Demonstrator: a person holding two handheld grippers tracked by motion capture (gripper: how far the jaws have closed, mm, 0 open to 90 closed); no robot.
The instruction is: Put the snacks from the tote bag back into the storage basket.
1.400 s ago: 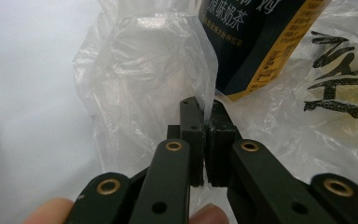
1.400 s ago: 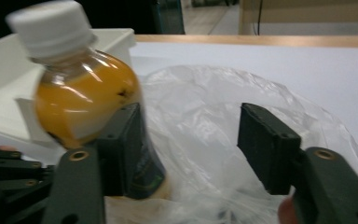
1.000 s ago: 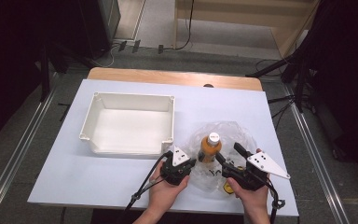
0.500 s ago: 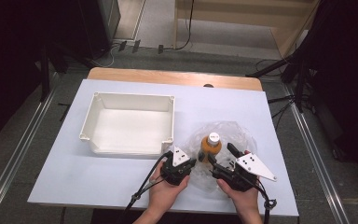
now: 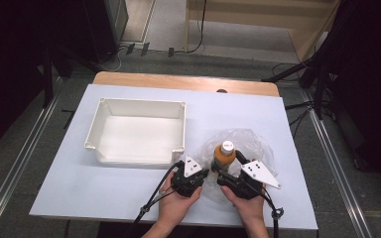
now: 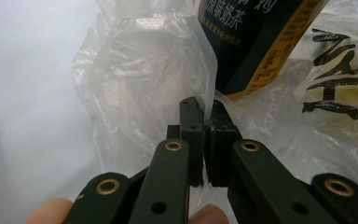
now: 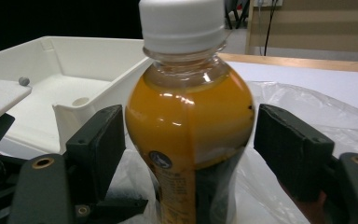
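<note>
A bottle (image 5: 225, 154) of orange drink with a white cap stands upright on a crumpled clear plastic bag (image 5: 259, 145) at the front right of the white table. My left gripper (image 5: 203, 174) is just left of the bottle. In the left gripper view my left gripper (image 6: 206, 109) is shut on a fold of the bag (image 6: 154, 70), with the bottle's dark label (image 6: 256, 42) right behind. My right gripper (image 5: 218, 175) points at the bottle from the front. Its pads (image 7: 98, 144) stand on either side of the bottle (image 7: 191, 107) with a gap on each side, so it is open.
A white rectangular tray (image 5: 101, 130) with nothing in it sits left of the bottle, and its corner (image 7: 74, 51) is close behind in the right gripper view. A wooden strip (image 5: 178, 82) runs along the table's far edge. Dark floor and rails surround the table.
My right gripper has moved left and forward, so its jaws now flank the bottle. The left gripper has kept still on the bag.
</note>
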